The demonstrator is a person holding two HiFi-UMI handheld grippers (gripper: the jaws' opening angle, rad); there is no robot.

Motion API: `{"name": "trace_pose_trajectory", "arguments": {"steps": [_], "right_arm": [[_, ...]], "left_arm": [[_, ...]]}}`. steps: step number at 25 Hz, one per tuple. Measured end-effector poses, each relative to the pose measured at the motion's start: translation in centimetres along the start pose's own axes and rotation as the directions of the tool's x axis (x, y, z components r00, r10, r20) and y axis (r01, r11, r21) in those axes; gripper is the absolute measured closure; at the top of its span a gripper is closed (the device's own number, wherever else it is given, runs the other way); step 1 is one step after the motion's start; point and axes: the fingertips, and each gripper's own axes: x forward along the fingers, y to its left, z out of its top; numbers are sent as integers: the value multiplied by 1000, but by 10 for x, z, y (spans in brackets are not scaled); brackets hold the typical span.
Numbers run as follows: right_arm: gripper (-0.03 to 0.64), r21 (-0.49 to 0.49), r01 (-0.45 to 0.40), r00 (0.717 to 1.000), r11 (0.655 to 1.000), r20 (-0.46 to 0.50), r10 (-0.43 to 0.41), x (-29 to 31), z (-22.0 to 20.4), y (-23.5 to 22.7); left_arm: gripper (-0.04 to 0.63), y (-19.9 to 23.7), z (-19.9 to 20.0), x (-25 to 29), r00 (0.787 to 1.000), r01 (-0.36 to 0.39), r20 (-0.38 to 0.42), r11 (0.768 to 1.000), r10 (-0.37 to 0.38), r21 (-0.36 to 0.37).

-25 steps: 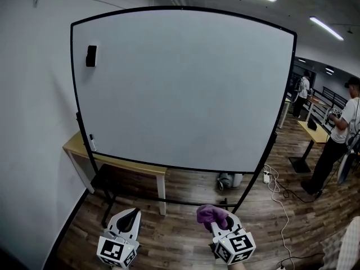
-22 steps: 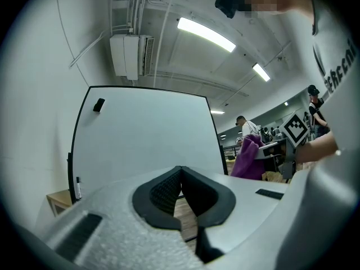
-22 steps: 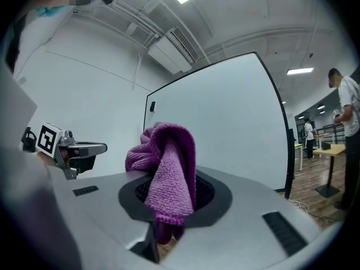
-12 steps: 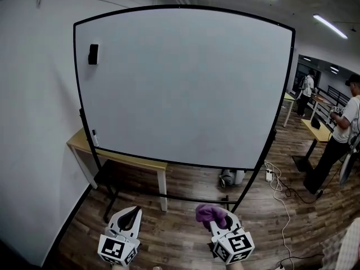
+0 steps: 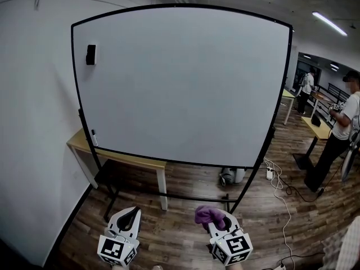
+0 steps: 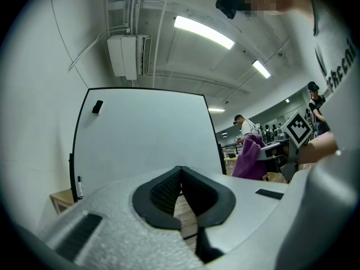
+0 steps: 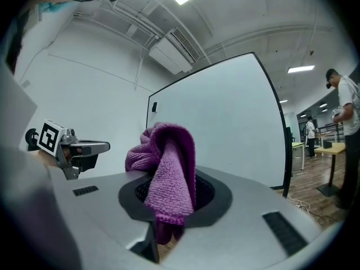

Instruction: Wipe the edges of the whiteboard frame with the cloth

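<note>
A large whiteboard (image 5: 180,83) with a thin black frame (image 5: 73,77) stands on a black stand ahead of me. My right gripper (image 5: 216,220) is low at the bottom centre, shut on a purple cloth (image 5: 209,214) (image 7: 166,173) that bunches up above its jaws. My left gripper (image 5: 128,219) is low at the bottom left, shut with nothing in it; its pads (image 6: 181,193) meet. Both grippers are well short of the board. In the left gripper view the whiteboard (image 6: 140,139) fills the middle.
A black eraser (image 5: 90,54) sticks near the board's top left and a marker (image 5: 94,138) at its lower left. A wooden table (image 5: 118,159) stands behind the stand. Cables (image 5: 278,193) trail on the wood floor. People (image 5: 337,136) stand at the right by desks.
The view has shifted slightly, and the board sits a little more central. Both grippers hold the same places at the bottom of the view.
</note>
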Motion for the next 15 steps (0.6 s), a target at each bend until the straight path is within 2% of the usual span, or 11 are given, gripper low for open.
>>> {"name": "trace_pose_trajectory", "arguments": {"steps": [15], "right_arm": [[552, 9, -21, 1000, 1000, 0, 21, -5, -4, -3]], "left_arm": [[578, -9, -7, -1, 1000, -16, -10, 1000, 16, -22]]}}
